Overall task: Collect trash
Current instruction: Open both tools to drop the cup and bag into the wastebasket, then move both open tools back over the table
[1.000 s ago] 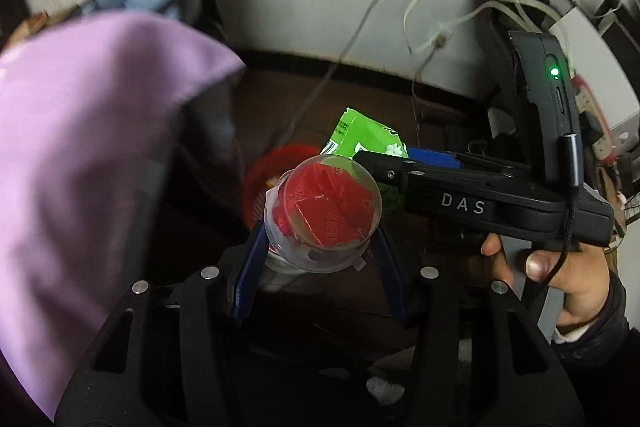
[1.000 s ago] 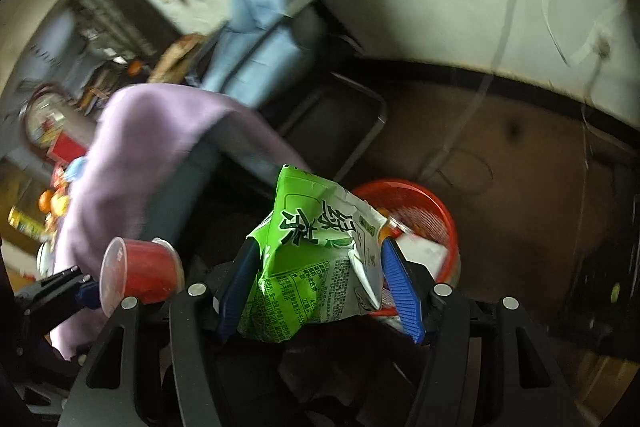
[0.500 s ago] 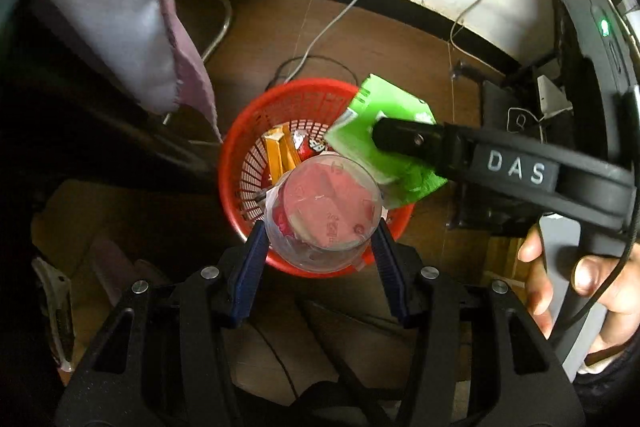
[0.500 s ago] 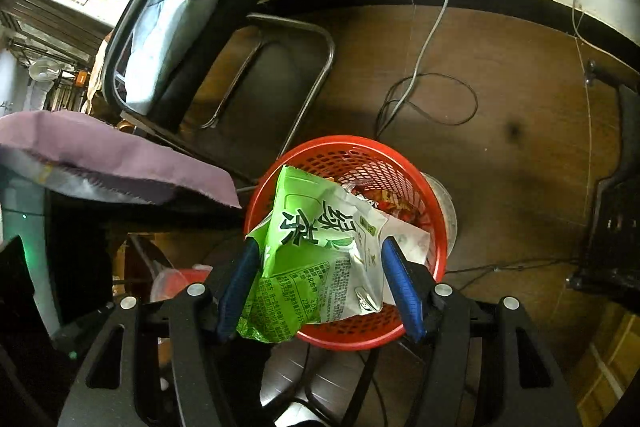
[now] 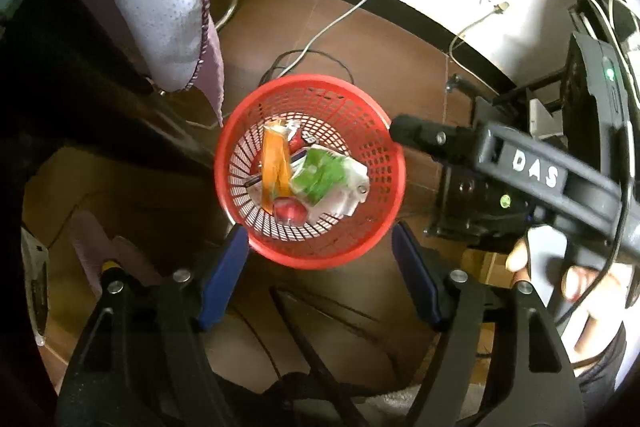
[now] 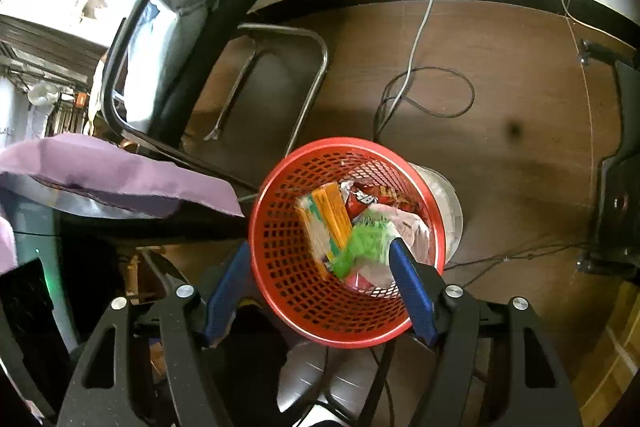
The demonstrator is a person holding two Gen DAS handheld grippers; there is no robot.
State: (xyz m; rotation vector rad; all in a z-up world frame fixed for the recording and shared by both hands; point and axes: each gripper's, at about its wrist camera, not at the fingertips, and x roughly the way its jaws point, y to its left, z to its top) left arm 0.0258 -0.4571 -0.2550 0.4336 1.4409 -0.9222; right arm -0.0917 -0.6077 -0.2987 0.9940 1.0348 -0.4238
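Left gripper [image 5: 318,259]: jaws spread, empty, above the red basket [image 5: 384,223].
Right gripper [image 6: 320,285]: jaws apart, empty.
Trash: green packet [image 5: 326,175] and red cup [image 5: 290,213] lie inside the basket, cup at six o'clock.
Risk: a low gripper could tip the basket toward the floor cable [image 6: 424,87] at twelve o'clock.

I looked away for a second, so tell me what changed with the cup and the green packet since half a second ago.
Both were let go. The left gripper opened and the red cup dropped into the red basket. The right gripper opened too, and the green packet, blurred in the right wrist view, fell in beside the orange wrapper. The basket, the chair and the purple cloth stayed put.
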